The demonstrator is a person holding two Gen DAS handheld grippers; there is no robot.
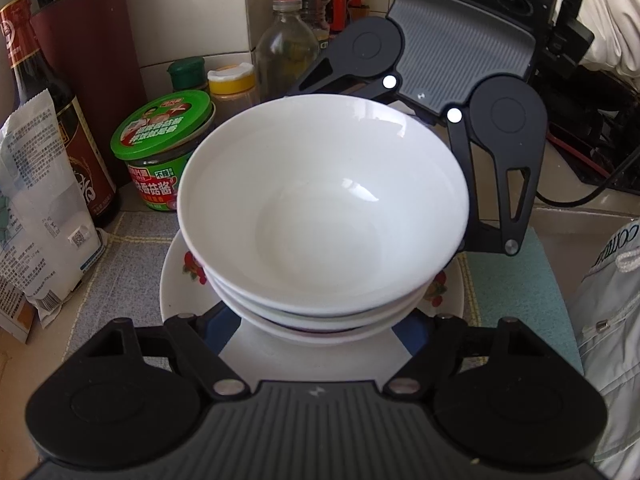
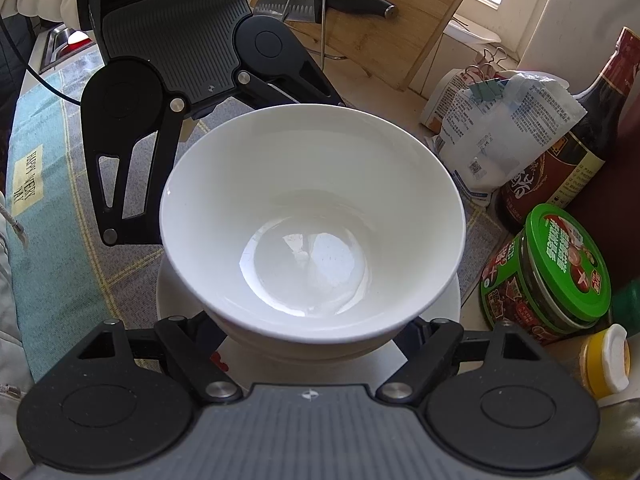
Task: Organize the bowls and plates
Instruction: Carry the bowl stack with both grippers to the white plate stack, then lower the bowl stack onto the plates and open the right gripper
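Left wrist view: a stack of white bowls (image 1: pixel 324 216) sits on a flowered plate (image 1: pixel 176 280) on a checked mat (image 1: pixel 132 248). The left gripper (image 1: pixel 316 332) straddles the stack's base, its fingers hidden beneath; I cannot tell whether it grips. A green-lidded sauce jar (image 1: pixel 164 140) stands just beside.

Right wrist view: the right gripper (image 2: pixel 312 340) is hidden likewise. Uneven lifting could tip the stack toward the soy sauce bottle (image 2: pixel 576 148).

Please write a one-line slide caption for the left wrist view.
Stack of white ceramic bowls resting on a flower-patterned white plate, framed between two hand-held grippers, beside a green-lidded sauce jar.
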